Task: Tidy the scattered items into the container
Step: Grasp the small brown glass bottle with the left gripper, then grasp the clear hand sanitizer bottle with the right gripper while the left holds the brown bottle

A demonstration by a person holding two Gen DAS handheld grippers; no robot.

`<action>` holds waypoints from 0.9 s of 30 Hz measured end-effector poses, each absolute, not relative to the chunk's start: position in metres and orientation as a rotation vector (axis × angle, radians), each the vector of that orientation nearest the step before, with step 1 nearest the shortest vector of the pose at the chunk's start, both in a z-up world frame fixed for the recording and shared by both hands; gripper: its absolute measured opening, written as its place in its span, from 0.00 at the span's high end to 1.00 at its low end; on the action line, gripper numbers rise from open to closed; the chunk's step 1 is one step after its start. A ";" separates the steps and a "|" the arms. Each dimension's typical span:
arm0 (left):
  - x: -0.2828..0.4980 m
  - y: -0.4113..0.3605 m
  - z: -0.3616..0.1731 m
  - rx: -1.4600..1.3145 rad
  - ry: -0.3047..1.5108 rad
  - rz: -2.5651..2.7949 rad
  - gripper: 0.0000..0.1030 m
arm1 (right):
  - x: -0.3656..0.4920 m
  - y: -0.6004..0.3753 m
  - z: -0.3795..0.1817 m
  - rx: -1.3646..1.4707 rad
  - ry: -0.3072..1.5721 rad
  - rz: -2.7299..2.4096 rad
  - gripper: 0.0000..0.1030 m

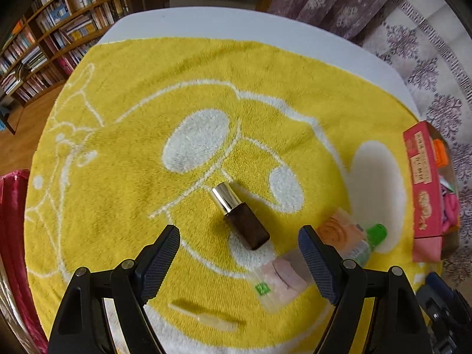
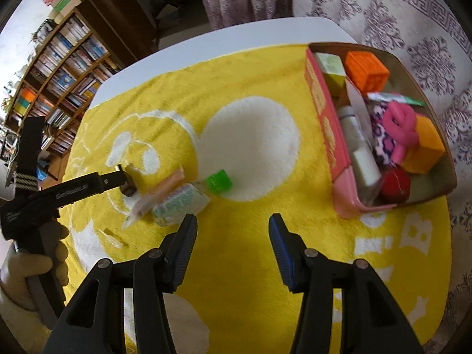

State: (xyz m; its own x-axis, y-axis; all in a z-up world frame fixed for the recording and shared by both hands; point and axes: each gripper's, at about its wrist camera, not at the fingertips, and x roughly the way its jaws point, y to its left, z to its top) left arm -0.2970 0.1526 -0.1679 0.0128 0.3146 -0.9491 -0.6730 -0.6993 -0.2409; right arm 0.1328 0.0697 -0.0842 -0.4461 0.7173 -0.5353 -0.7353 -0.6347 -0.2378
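Left wrist view: we see the left tongs [image 1: 239, 250] pointing steeply down over a yellow towel [image 1: 132, 94] spread on a white desk [image 1: 206, 23]. Their jaws stand wide apart and grip nothing. Between and just beyond the fingertips lies a small dark brown bottle [image 1: 246, 227] with a shiny gold cap [image 1: 222, 196], on its side and apart from both pads. Near the right-hand finger we note a clear sachet with a green mark [image 1: 280, 283], an orange-printed packet [image 1: 336, 227] and a bottle with a green cap [image 1: 376, 233]. A pale translucent stick [image 1: 206, 315] lies nearest the camera. The pink container [image 1: 420, 194] sits at the towel's right edge.

Right wrist view: we see the right tongs [image 2: 233, 221] hanging above bare yellow towel [image 2: 250, 194], jaws parted, with nothing between them. The green-capped bottle [image 2: 188, 197] lies on its side just ahead of the left-hand finger, and the orange packet [image 2: 159, 194] lies against it. The pink container [image 2: 330, 135] stands well to the right, already crowded: orange blocks [image 2: 365, 69], a pink curled item [image 2: 401, 124], a red ball [image 2: 395, 184], white tubes [image 2: 352, 129] and a pale green box [image 2: 332, 65]. At the left, a gloved hand [image 2: 35, 268] holds the other tool, its tip over the brown bottle [image 2: 128, 190].

Background: a bookshelf [image 2: 59, 67], a patterned curtain [image 2: 398, 23].
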 end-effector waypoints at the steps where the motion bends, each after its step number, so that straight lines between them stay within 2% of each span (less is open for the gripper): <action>1: -0.297 0.155 -0.172 -1.586 0.385 1.776 0.18 | 0.134 0.071 -0.085 -0.769 0.040 2.118 0.47; 2: -0.297 0.157 -0.176 -1.592 0.394 1.780 0.19 | 0.136 0.072 -0.086 -0.771 0.043 2.111 0.47; 4: -0.299 0.159 -0.183 -1.602 0.398 1.781 0.35 | 0.138 0.074 -0.087 -0.774 0.047 2.102 0.47; 8: -0.298 0.159 -0.187 -1.555 0.440 1.792 0.52 | 0.138 0.075 -0.090 -0.792 0.039 2.093 0.47; 10: -0.300 0.158 -0.184 -1.539 0.440 1.780 0.74 | 0.135 0.076 -0.093 -0.803 0.036 2.094 0.47; 13: -0.307 0.151 -0.180 -1.551 0.414 1.756 0.79 | 0.128 0.076 -0.097 -0.827 0.036 2.104 0.47; 19: -0.319 0.129 -0.164 -1.530 0.403 1.787 0.80 | 0.102 0.074 -0.108 -0.896 0.043 2.166 0.47; 27: -0.338 0.087 -0.143 -1.532 0.323 1.819 0.80 | 0.075 0.088 -0.127 -0.959 0.144 2.184 0.47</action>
State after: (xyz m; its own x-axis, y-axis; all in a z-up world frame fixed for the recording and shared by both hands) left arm -0.3376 0.0874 -0.1427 -0.0290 0.3627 -0.9315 -0.6609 -0.7060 -0.2543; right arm 0.0752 0.0878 -0.1269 -0.4517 0.5822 -0.6760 -0.6661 -0.7242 -0.1785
